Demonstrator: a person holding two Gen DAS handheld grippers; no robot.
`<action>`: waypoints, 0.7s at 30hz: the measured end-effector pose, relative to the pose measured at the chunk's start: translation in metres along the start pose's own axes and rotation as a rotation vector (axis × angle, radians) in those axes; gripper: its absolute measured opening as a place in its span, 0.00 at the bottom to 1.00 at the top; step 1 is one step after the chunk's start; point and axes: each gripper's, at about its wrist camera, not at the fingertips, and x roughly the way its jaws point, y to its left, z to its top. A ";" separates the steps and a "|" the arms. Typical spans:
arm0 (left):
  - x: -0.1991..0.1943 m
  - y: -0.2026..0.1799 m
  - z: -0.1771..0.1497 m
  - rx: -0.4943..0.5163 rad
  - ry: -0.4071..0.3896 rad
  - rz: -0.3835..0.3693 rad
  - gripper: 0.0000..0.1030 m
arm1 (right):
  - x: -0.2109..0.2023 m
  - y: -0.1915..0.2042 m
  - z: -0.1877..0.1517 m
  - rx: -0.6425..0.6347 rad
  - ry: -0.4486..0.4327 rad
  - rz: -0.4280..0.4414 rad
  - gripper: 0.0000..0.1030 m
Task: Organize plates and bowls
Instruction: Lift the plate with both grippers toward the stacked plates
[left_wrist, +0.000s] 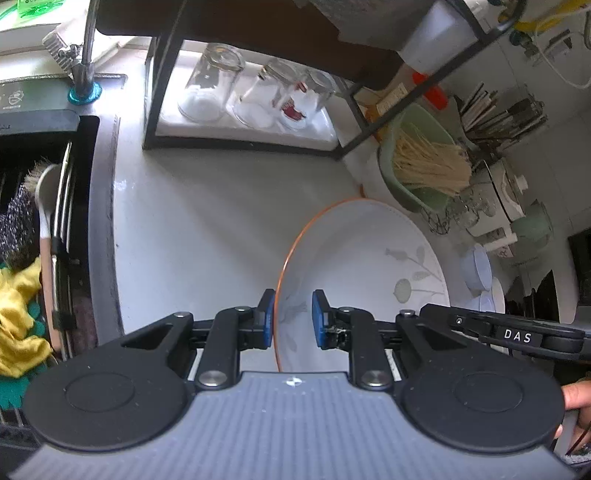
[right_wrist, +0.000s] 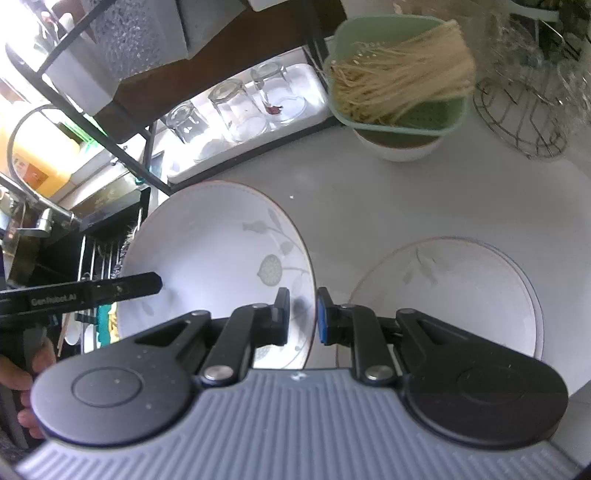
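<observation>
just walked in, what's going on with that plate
A person is holding one white plate with both grippers, the left gripper and the right gripper each clamped on opposite edges of its rim. The plate is tilted, off the counter. A second plate lies flat on the counter beside it.

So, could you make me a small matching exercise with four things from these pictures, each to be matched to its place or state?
Things:
1. floral plate
2. second plate
3. drinking glasses
4. green colander

Places or states:
A. upside down on a white tray under the black rack
B. lying flat on the white counter
C. holding pale noodles, sitting on a white bowl
D. held at its rim by both the left gripper and the right gripper, lifted off the counter

Pairs: 1-D, 2-B, 3-A, 4-C
</observation>
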 end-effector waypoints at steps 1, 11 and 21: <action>0.000 -0.003 -0.003 0.005 0.003 0.000 0.23 | -0.002 -0.002 -0.002 0.001 -0.003 0.002 0.17; 0.011 -0.035 -0.025 0.011 0.005 -0.011 0.23 | -0.021 -0.031 -0.011 -0.004 -0.019 0.007 0.17; 0.035 -0.081 -0.042 0.028 0.026 0.029 0.23 | -0.032 -0.081 -0.021 0.011 -0.016 0.025 0.17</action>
